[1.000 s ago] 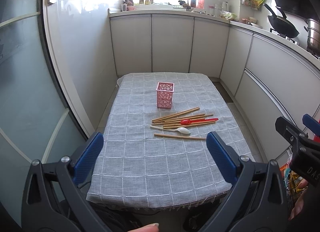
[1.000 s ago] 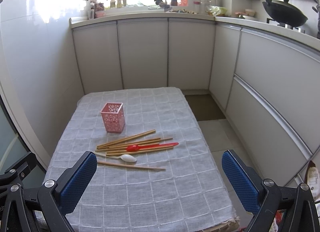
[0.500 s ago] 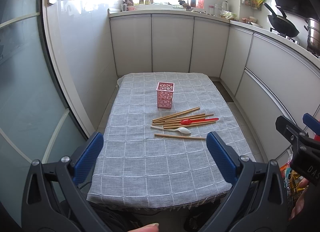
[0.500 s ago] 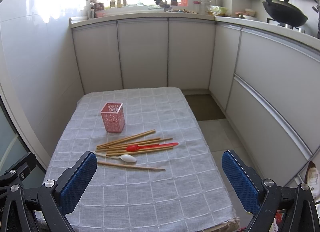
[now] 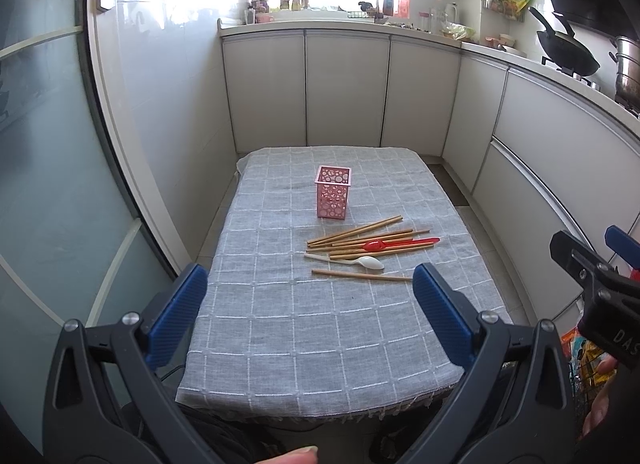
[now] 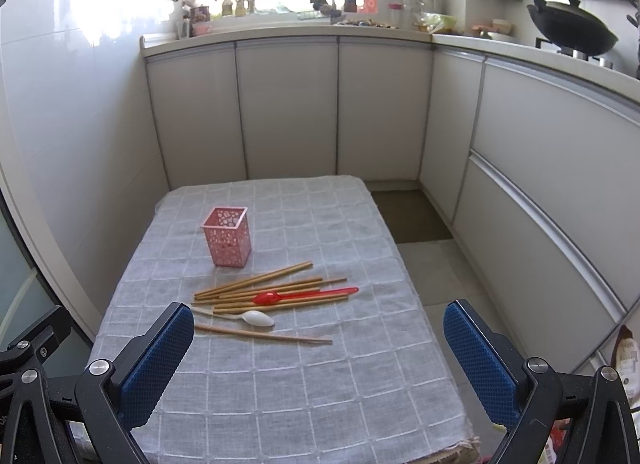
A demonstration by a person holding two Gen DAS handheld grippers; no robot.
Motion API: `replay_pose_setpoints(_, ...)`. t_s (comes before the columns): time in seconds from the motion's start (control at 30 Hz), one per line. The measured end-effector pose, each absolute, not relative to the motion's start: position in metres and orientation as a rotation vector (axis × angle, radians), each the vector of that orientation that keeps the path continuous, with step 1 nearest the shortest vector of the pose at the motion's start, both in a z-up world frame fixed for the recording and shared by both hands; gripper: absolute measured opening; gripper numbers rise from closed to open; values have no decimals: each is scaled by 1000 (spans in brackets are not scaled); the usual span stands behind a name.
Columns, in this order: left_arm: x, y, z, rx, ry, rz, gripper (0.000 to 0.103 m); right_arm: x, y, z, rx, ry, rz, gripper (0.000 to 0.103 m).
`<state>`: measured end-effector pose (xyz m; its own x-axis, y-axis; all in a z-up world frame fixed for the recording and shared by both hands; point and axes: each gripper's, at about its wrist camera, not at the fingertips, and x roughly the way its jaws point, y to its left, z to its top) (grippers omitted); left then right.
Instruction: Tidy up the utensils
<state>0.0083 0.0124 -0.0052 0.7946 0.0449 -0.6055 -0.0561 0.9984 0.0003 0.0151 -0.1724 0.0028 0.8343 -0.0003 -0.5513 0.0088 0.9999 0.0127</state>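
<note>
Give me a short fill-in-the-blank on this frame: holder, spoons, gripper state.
1. The pink holder stands upright and holds ____ utensils.
2. The red spoon lies on top of the ____.
3. The white spoon lies on the cloth, ____ the camera than the red one.
4. Both the left gripper and the right gripper are ____.

Missing words: no; chopsticks; nearer; open
</note>
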Motion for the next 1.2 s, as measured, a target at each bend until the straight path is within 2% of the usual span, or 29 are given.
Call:
replay_pose_setpoints(0.77,20,9,-6,-11,666,70,102,27,-171,-1,10,602,3,102)
replay_pose_setpoints(1.2,77,16,-23,-55,725,21,102,93,-172,-9,-7,677,23,102)
